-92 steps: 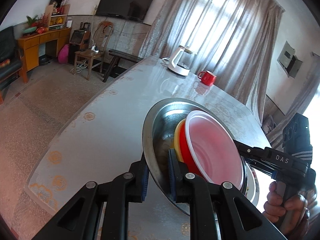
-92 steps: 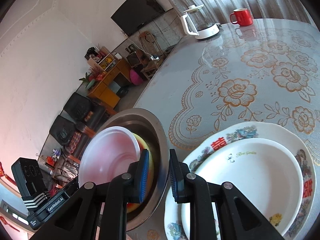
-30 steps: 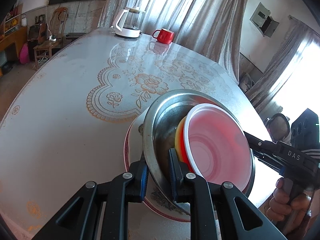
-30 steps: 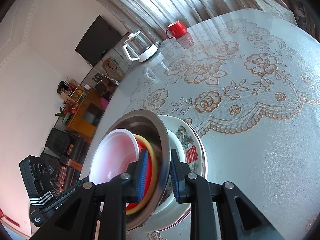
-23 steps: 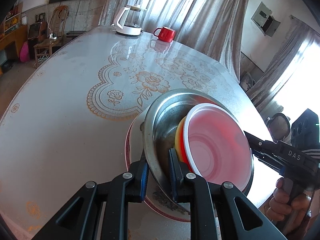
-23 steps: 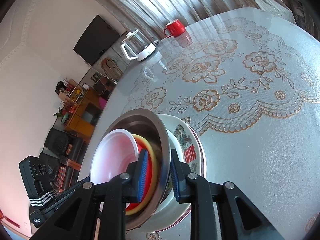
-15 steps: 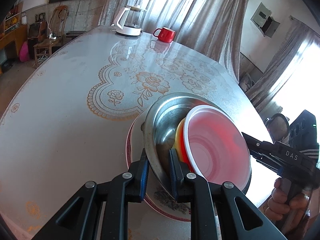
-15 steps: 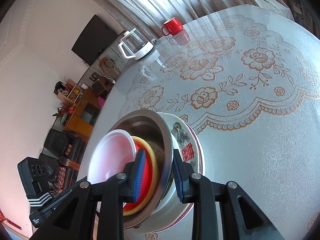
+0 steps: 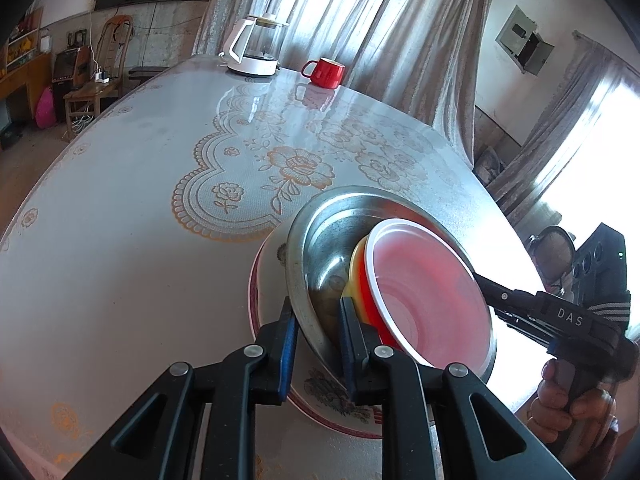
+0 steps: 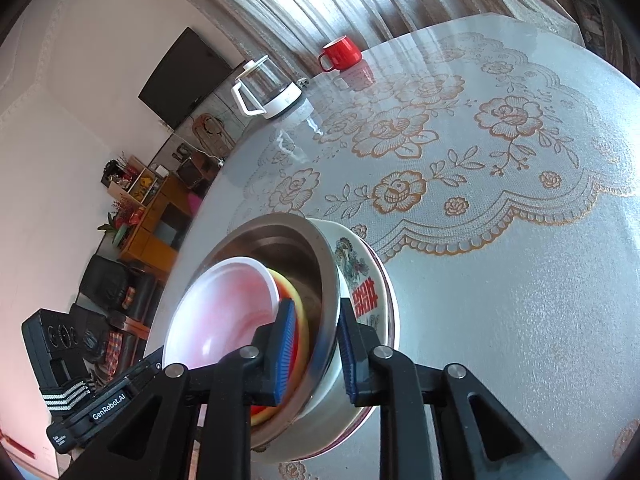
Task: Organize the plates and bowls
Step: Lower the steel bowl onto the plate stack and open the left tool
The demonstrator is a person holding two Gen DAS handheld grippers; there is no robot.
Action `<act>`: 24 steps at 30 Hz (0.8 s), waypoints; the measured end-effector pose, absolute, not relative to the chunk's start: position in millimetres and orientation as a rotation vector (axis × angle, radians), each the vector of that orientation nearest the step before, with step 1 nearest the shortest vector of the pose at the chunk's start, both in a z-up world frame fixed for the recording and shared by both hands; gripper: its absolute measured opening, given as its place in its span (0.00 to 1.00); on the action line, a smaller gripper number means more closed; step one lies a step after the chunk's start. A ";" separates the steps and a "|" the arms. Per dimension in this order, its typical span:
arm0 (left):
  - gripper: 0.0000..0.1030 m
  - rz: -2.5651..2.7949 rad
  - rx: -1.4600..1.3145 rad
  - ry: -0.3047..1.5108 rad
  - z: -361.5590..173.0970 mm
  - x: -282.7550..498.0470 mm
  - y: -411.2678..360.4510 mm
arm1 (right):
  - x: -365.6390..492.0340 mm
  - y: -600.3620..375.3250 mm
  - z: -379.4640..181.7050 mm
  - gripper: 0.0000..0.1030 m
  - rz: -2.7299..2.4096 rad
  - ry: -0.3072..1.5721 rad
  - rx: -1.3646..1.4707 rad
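Here the round table (image 9: 120, 240), covered in a floral lace-pattern cloth, carries a white kettle (image 9: 256, 52) and a red mug (image 9: 326, 73) at its far side and, near its front edge, a patterned plate stack (image 10: 364, 296). On the stack sits a steel basin (image 9: 320, 236), holding a white bowl (image 9: 432, 300) nested over red and yellow ones. The left gripper (image 9: 316, 330) and right gripper (image 10: 312, 344) each pinch the basin's rim from opposite sides, jaws nearly closed with pads on the metal.
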State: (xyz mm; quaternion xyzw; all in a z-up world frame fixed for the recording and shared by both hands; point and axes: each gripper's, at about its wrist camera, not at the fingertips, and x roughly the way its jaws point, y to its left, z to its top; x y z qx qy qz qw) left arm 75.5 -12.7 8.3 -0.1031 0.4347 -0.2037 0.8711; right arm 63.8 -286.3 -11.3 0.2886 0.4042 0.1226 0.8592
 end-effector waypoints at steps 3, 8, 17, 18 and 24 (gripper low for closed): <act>0.18 -0.420 -0.224 0.908 8.6 74.3 -11.2 | 63.5 -286.0 -11.7 0.19 0.258 0.853 0.611; 0.20 -0.403 -0.220 0.891 10.3 70.8 -9.3 | 62.5 -281.5 -13.8 0.19 0.262 0.863 0.605; 0.25 -0.387 -0.225 0.872 10.6 65.5 -4.8 | 60.4 -272.7 -12.0 0.21 0.214 0.886 0.530; 0.25 -0.377 -0.232 0.867 11.8 65.1 -3.3 | 59.6 -271.9 -10.7 0.21 0.206 0.884 0.519; 0.27 -0.383 -0.231 0.799 25.8 58.9 0.5 | 55.2 -271.3 -1.5 0.28 0.189 0.840 0.490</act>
